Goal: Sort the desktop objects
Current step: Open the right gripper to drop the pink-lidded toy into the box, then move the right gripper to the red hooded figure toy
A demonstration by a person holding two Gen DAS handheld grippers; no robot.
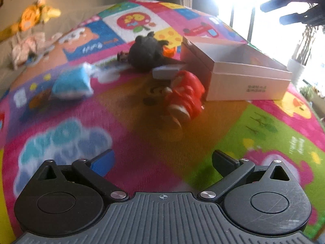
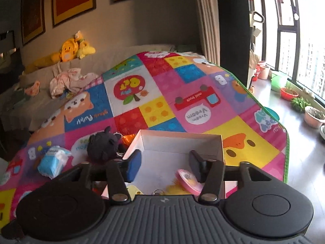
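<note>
Both my grippers stand wide and empty: left gripper (image 1: 162,160) low over the mat (image 1: 142,134), right gripper (image 2: 165,165) above the white box (image 2: 220,146), pink disc (image 2: 189,180) inside.

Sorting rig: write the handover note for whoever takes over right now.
Left gripper: open, empty, low over the mat.
Right gripper: open, empty, above the white box.
Done: pink round item and small yellow pieces lie in the box.
Left: red toy, grey flat item, black plush, an orange item behind it, and blue packet, all on the mat beside the box.
</note>
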